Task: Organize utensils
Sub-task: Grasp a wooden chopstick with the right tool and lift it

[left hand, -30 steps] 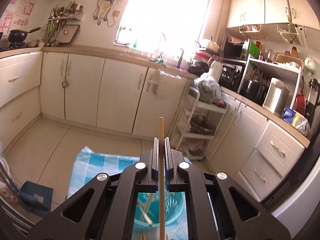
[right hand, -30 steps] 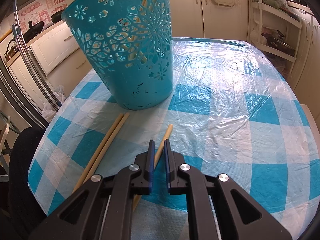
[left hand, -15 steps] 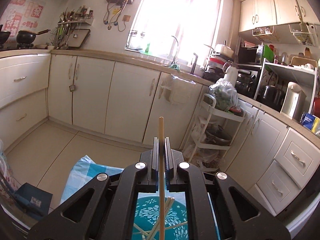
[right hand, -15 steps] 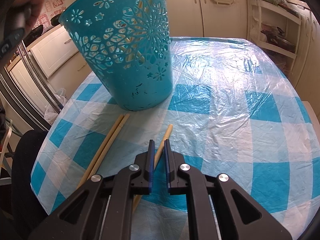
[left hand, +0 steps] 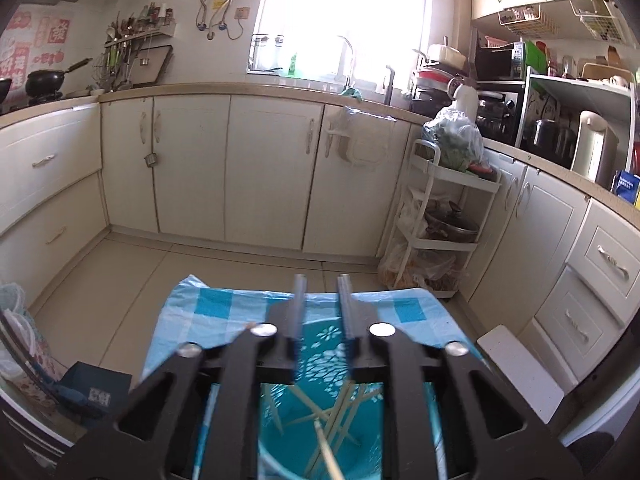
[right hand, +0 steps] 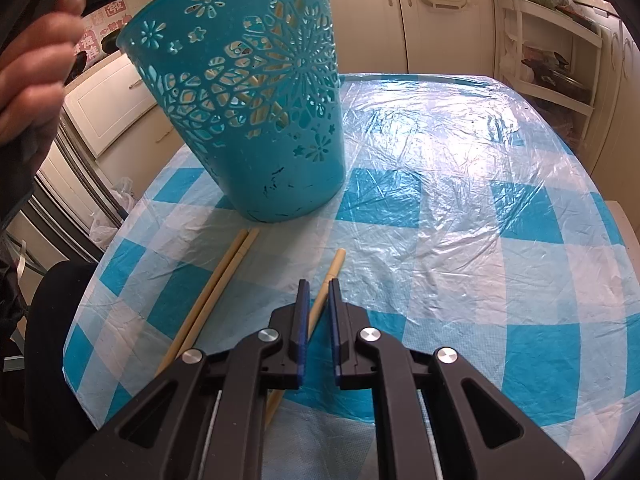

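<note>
A teal cut-out basket (right hand: 256, 120) stands on the blue-checked table (right hand: 460, 184). My left gripper (left hand: 322, 286) is open and empty directly above the basket (left hand: 352, 452), where several wooden chopsticks (left hand: 320, 428) lie inside. My right gripper (right hand: 318, 286) is slightly open and empty, low over the table, its tips over one loose chopstick (right hand: 326, 288). A pair of chopsticks (right hand: 216, 292) lies to the left of it, pointing at the basket's foot.
The hand holding the left gripper (right hand: 32, 68) shows at the upper left of the right wrist view. A white storage cart (left hand: 440, 220) and cabinets (left hand: 264, 168) stand beyond the table's far edge. A dark chair (right hand: 52, 320) sits at the table's left.
My left gripper has opened and let go of the chopstick, which has dropped into the basket. The right gripper has stayed still.
</note>
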A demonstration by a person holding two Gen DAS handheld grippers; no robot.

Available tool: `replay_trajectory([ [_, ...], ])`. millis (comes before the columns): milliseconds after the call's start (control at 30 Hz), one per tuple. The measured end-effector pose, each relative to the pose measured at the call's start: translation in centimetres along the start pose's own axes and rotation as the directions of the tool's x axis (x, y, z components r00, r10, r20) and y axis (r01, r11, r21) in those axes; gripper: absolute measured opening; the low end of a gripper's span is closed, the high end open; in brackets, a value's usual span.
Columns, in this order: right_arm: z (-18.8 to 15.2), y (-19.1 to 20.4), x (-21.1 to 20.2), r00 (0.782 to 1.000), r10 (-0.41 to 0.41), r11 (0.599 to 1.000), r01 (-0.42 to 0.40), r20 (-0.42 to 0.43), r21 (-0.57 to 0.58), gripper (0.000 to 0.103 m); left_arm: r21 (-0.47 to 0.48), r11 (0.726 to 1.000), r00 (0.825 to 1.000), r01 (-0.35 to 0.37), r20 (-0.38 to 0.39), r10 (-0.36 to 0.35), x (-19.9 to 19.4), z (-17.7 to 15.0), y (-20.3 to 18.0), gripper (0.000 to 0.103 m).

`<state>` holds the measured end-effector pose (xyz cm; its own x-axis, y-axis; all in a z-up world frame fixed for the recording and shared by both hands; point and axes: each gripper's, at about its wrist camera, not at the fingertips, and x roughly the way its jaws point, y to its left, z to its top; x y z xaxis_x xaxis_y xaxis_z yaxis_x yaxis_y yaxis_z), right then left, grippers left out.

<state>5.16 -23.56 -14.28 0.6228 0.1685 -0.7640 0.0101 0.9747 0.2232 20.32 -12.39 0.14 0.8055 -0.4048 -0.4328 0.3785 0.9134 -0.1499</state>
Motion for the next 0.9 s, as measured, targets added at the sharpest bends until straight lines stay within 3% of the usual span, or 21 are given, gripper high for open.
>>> replay_trajectory([
  [33, 0.0, -0.1, -0.1, 1.0, 0.001, 1.0, -0.001, -0.001, 0.001, 0.01, 0.006, 1.0, 1.0, -0.024, 0.017, 0.024, -1.0, -0.1, 0.3, 0.047],
  [67, -0.1, -0.1, -0.1, 1.0, 0.0, 1.0, 0.0, -0.001, 0.001, 0.01, 0.013, 0.999, 0.999, -0.042, 0.033, 0.042, -1.7, -0.2, 0.5, 0.056],
  [267, -0.3, 1.1, 0.0, 0.998, -0.056, 0.996, 0.056, 0.001, -0.066, 0.01, 0.057, 0.987, 0.985, -0.152, 0.096, 0.146, -6.8, -1.8, 2.6, 0.081],
  [367, -0.4, 1.8, 0.0, 0.997, -0.083, 0.991, 0.082, -0.004, -0.107, 0.01, 0.073, 0.976, 0.977, -0.205, 0.073, 0.2, -8.1, -3.4, 3.9, 0.084],
  [467, -0.4, 1.2, -0.4, 0.998, -0.062, 0.995, 0.06, -0.017, -0.076, 0.008, 0.092, 0.964, 0.969, -0.248, 0.02, 0.247, -8.5, -5.1, 4.7, 0.084],
  [633, -0.6, -0.3, -2.0, 0.999, 0.043, 0.999, -0.042, -0.011, 0.025, 0.006, 0.098, 0.963, 0.965, -0.249, -0.062, 0.256, -9.1, -6.8, 5.3, 0.085],
  [900, 0.2, -0.4, -6.2, 0.972, 0.198, 0.974, -0.21, 0.124, 0.089, 0.006, 0.108, 0.968, 0.963, -0.228, -0.12, 0.241, -8.8, -8.1, 4.5, 0.086],
])
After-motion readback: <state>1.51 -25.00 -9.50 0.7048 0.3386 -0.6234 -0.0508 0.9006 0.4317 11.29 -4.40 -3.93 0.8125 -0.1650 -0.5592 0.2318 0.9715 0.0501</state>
